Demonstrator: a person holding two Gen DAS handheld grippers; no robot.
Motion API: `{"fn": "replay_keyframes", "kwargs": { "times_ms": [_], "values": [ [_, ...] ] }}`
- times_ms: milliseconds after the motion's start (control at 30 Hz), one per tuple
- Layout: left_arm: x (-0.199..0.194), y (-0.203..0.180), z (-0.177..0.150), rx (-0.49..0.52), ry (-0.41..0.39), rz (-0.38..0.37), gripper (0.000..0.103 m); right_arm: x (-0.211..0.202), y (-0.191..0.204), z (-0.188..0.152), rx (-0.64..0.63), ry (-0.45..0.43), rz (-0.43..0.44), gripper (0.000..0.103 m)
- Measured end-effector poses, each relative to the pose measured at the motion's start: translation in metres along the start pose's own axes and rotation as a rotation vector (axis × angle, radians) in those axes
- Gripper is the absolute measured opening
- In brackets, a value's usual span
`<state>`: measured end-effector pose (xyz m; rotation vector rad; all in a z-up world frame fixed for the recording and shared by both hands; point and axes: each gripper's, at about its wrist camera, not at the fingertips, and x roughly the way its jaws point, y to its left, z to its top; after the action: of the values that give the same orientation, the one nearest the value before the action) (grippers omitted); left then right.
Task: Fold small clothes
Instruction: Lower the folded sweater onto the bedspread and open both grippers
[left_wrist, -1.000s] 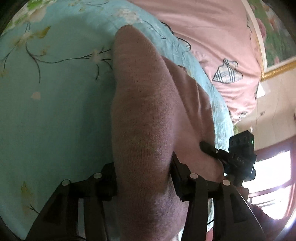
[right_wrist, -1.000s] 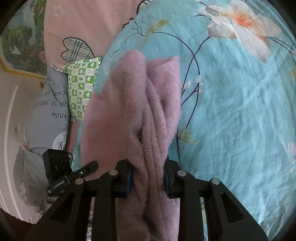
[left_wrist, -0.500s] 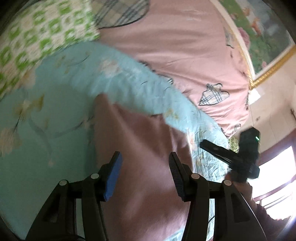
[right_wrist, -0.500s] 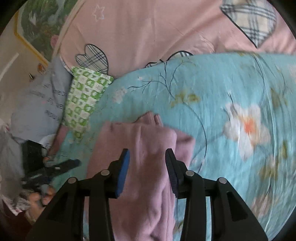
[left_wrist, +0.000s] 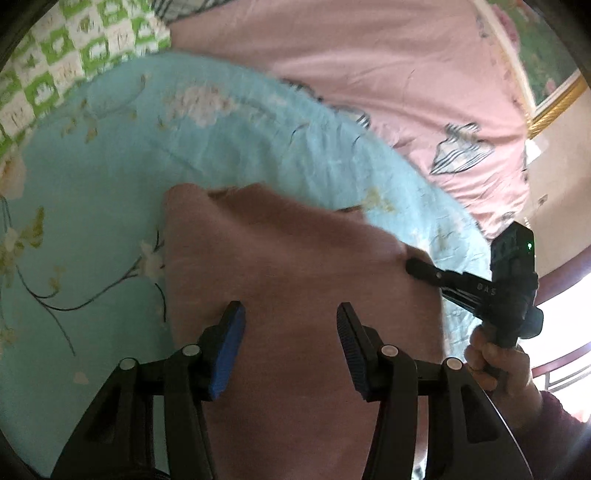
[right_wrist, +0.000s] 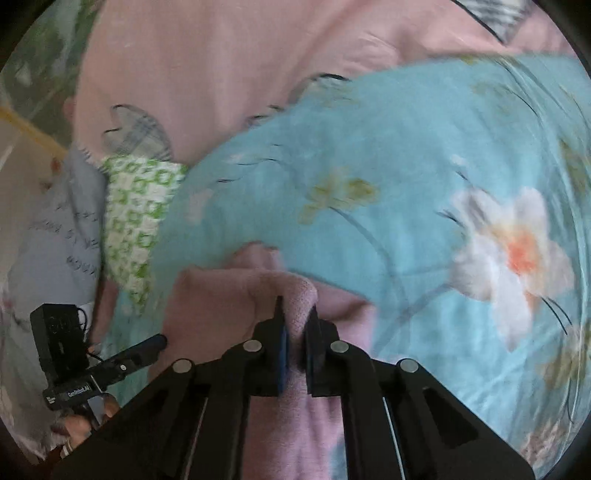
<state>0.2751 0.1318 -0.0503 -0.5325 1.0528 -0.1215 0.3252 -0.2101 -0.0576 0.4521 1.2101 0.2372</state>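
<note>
A small pink knitted garment (left_wrist: 288, 266) lies on the light blue floral sheet (left_wrist: 92, 206). My left gripper (left_wrist: 290, 325) is open just above the garment's near part, with nothing between its blue pads. In the right wrist view my right gripper (right_wrist: 295, 317) is shut on a raised fold of the same pink garment (right_wrist: 221, 302) near its far edge. Each gripper shows in the other's view: the right one at the garment's right edge (left_wrist: 480, 288), the left one at the garment's left edge (right_wrist: 110, 362).
A pink quilt with plaid patches (left_wrist: 388, 81) lies beyond the blue sheet. A green-and-white checked cloth (right_wrist: 136, 214) and a grey printed cloth (right_wrist: 62, 229) lie at the left. A framed picture (left_wrist: 546, 55) and a bright window (left_wrist: 569, 332) are at the right.
Both grippers let go of the garment and pulled back as it dropped flat on the sheet. The right gripper has since shut on a fold of it; the left stays open.
</note>
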Motion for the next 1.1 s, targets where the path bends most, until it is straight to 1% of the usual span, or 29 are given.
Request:
{"fn": "replay_keyframes", "kwargs": {
  "times_ms": [67,133,167,233,300,333,433,500,567,667,833,867,933,967,1033,1100],
  "values": [
    [0.015,0.003,0.0,0.006,0.033,0.024,0.049,0.01,-0.013,-0.005,0.02,0.031,-0.03,0.008],
    [0.026,0.003,0.0,0.029,0.049,0.073,0.049,0.019,-0.02,-0.009,0.045,0.055,-0.011,0.008],
    [0.027,0.003,0.001,0.031,0.051,0.078,0.049,0.02,-0.022,-0.009,0.061,0.058,0.003,0.009],
    [0.023,0.002,0.0,0.017,0.049,0.08,0.049,0.017,-0.024,-0.007,0.083,0.056,0.016,0.015],
    [0.012,0.0,-0.002,0.014,0.041,0.085,0.049,0.004,-0.02,-0.006,0.094,0.042,0.014,0.028],
    [0.004,-0.001,-0.005,0.016,0.034,0.086,0.049,-0.005,-0.019,-0.007,0.089,0.028,0.015,0.029],
    [-0.025,-0.005,-0.02,0.023,0.002,0.078,0.05,-0.036,-0.012,-0.012,0.06,-0.024,0.042,0.03],
    [-0.044,-0.005,-0.034,0.015,-0.009,0.053,0.05,-0.059,-0.006,-0.022,0.036,-0.049,0.075,0.03],
    [-0.059,-0.007,-0.052,0.011,-0.011,0.038,0.05,-0.074,0.001,-0.035,0.001,-0.053,0.092,0.03],
    [-0.075,-0.014,-0.077,0.018,-0.007,0.028,0.05,-0.093,0.013,-0.065,-0.054,-0.046,0.114,0.03],
    [-0.094,-0.027,-0.115,0.028,0.004,-0.001,0.05,-0.103,0.029,-0.111,-0.124,-0.034,0.115,0.03],
    [-0.097,-0.031,-0.121,0.035,0.001,-0.023,0.05,-0.104,0.03,-0.118,-0.122,-0.034,0.113,0.03],
    [-0.105,-0.039,-0.135,0.062,-0.004,-0.095,0.05,-0.103,0.031,-0.131,-0.105,-0.031,0.124,0.03],
    [-0.104,-0.043,-0.139,0.078,0.005,-0.113,0.05,-0.103,0.033,-0.137,-0.107,-0.028,0.124,0.03],
    [-0.1,-0.049,-0.149,0.121,0.03,-0.096,0.05,-0.102,0.039,-0.146,-0.137,-0.024,0.111,0.03],
    [-0.094,-0.05,-0.16,0.157,0.052,-0.048,0.05,-0.099,0.047,-0.152,-0.172,-0.013,0.098,0.03]
  ]
}}
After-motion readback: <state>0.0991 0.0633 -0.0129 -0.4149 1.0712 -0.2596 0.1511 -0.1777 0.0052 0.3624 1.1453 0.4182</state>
